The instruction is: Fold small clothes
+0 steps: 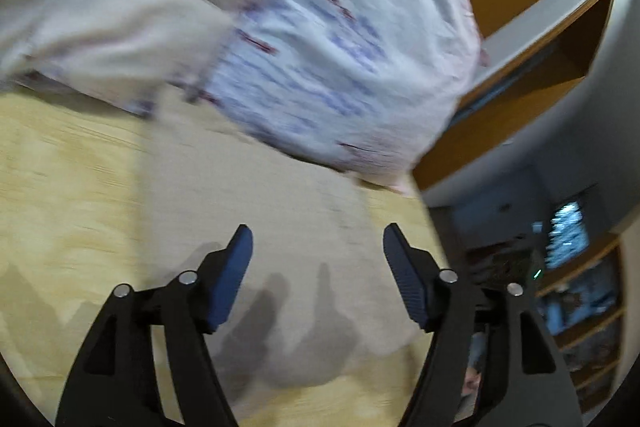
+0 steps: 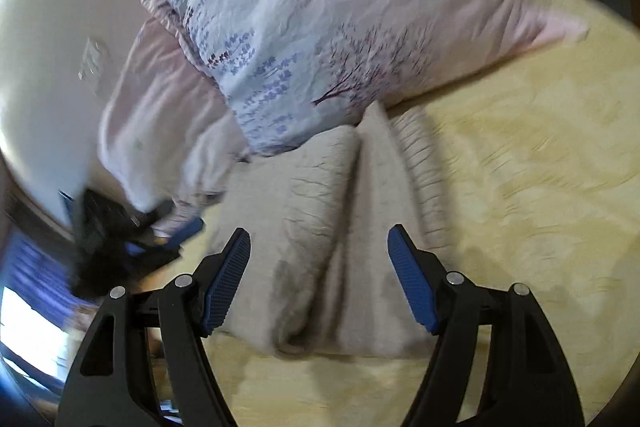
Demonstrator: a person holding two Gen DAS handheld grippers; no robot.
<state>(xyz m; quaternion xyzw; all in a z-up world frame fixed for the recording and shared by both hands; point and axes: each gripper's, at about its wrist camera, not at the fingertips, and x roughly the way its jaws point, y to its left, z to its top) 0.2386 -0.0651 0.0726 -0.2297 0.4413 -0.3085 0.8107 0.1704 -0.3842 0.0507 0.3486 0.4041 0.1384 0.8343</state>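
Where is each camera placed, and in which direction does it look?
Left wrist: on the left tool, looking down along its open fingers at the beige garment and a floral pillow.
Right wrist: on the right tool, open, over the garment's fold; the left tool shows blurred.
Shared: garment, pillow, yellow bedcover.
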